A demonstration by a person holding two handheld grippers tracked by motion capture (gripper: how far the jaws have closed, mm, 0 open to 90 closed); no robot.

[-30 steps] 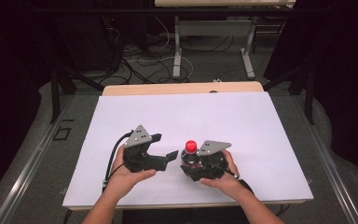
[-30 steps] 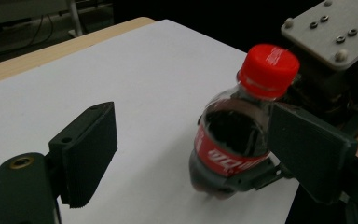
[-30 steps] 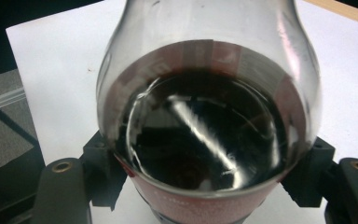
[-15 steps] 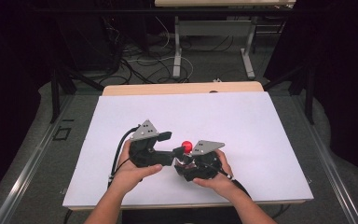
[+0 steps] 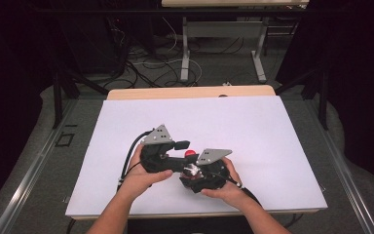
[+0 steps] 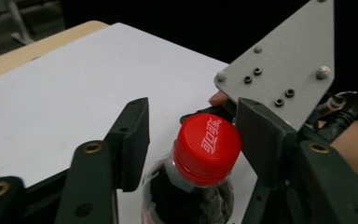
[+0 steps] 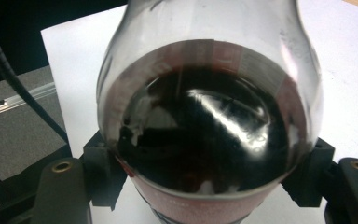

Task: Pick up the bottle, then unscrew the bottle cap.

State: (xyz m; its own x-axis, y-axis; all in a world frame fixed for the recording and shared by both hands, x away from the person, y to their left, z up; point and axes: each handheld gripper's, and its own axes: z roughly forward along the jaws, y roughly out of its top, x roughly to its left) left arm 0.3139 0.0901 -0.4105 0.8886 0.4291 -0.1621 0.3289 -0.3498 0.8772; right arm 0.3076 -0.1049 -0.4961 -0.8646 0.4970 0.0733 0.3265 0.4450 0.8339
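A cola bottle (image 7: 205, 126) with dark drink and a red cap (image 6: 207, 149) is held over the white sheet. My right gripper (image 7: 207, 158) is shut on the bottle's body, one jaw on each side; in the high view it (image 5: 193, 174) sits under its grey plate. My left gripper (image 6: 193, 135) reaches in from the left, and the cap (image 5: 190, 154) lies between its jaws. Those jaws have just been closing. The right-hand one touches the cap and a gap remains at the left-hand one. In the high view the left gripper (image 5: 183, 149) points right at the cap.
A white sheet (image 5: 233, 122) covers the table, with a wooden edge (image 5: 190, 91) along the far side. Both hands work near the front middle. Behind the table are cables (image 5: 146, 68) on the floor and the legs of another table (image 5: 186, 48).
The two grippers have come together. The bottle has shifted slightly left, and the left gripper's jaws now bracket the red cap and stand narrower than before.
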